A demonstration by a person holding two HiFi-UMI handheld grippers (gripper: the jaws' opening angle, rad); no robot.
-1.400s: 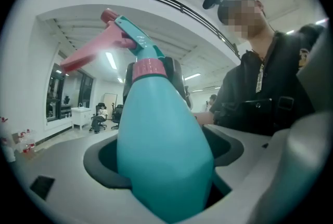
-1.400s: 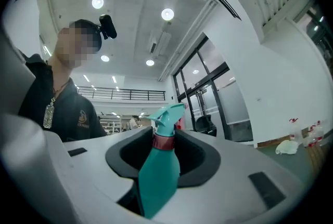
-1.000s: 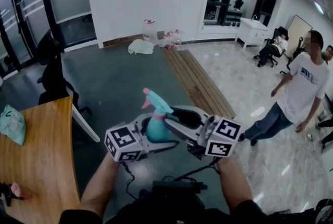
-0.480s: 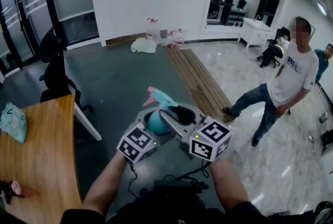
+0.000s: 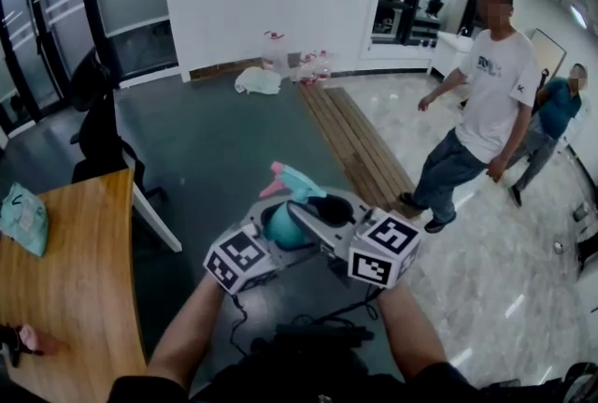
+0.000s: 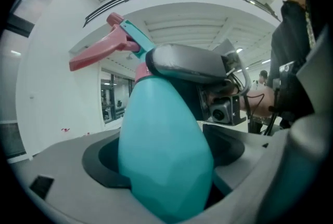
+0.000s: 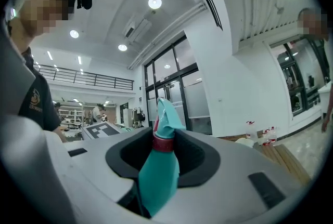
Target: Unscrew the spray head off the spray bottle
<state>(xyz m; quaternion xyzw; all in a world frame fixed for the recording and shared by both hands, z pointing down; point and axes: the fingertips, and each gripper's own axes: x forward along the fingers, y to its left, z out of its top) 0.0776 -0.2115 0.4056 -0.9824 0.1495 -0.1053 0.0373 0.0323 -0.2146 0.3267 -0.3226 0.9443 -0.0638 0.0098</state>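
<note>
A teal spray bottle [image 5: 278, 225] with a teal and pink spray head [image 5: 290, 177] hangs in mid-air over the dark floor, tilted away from me. My left gripper [image 5: 273, 235] is shut on the bottle's body [image 6: 164, 150], which fills the space between its jaws. My right gripper [image 5: 313, 205] reaches in from the right. Its jaws are closing, with the pink collar [image 7: 164, 144] under the spray head [image 7: 166, 116] pressed between its black pads. The pink trigger [image 6: 101, 54] points off to the left in the left gripper view.
A wooden table [image 5: 65, 289] with a teal bag [image 5: 23, 222] stands at my left, a black chair [image 5: 98, 125] behind it. A person in a white shirt [image 5: 481, 93] walks on the tiled floor at right, another person [image 5: 553, 111] behind. Bottles [image 5: 299, 66] stand by the far wall.
Both grippers and the bottle have turned, so the bottle leans further away from me. The person in the white shirt has walked left across the tiled floor.
</note>
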